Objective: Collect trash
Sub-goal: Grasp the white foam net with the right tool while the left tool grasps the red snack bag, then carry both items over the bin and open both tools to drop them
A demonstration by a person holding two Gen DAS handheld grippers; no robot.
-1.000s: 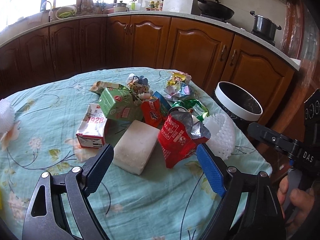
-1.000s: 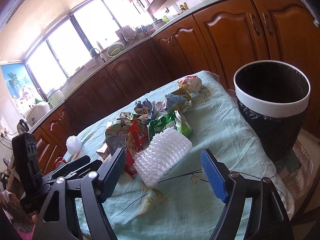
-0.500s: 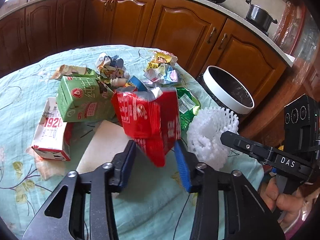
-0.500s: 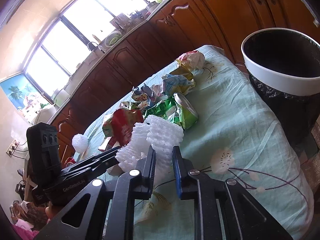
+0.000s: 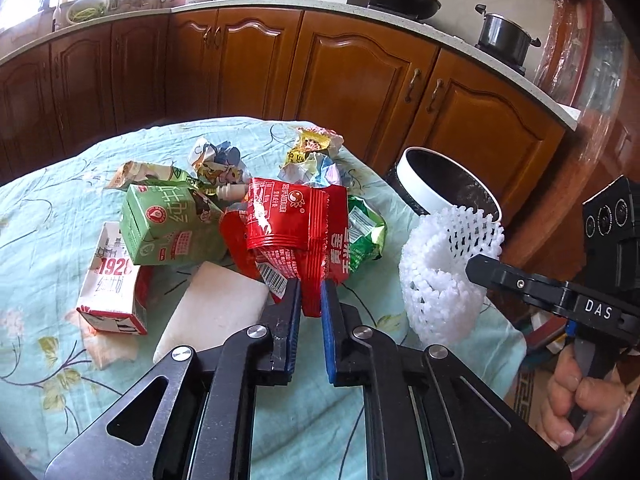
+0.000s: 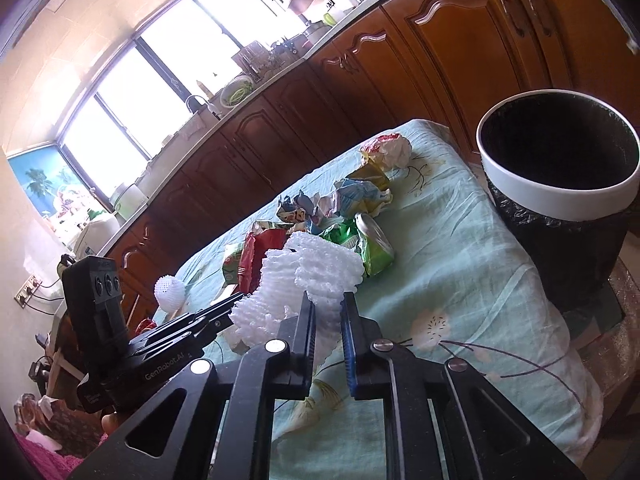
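Note:
My left gripper (image 5: pixel 310 300) is shut on a red snack wrapper (image 5: pixel 292 224) and holds it up above the table. My right gripper (image 6: pixel 328 312) is shut on a white foam fruit net (image 6: pixel 308 276), also lifted; the net shows in the left wrist view (image 5: pixel 440 272) too. The trash bin (image 6: pixel 560 184), black with a white rim, stands off the table's right edge; it also shows in the left wrist view (image 5: pixel 444 184). The pile on the table holds a green carton (image 5: pixel 168 224), a red-and-white carton (image 5: pixel 114 280), a white foam block (image 5: pixel 212 312) and crumpled wrappers (image 5: pixel 312 160).
A green crushed can and wrapper (image 6: pixel 368 244) lie near the net. A second white foam net (image 6: pixel 170 290) lies at the far table end. The teal floral tablecloth (image 6: pixel 460 280) covers the table. Wooden cabinets (image 5: pixel 360 76) run behind.
Both grippers closed from open: the left on the red wrapper, the right on the foam net. Both items have been lifted off the table.

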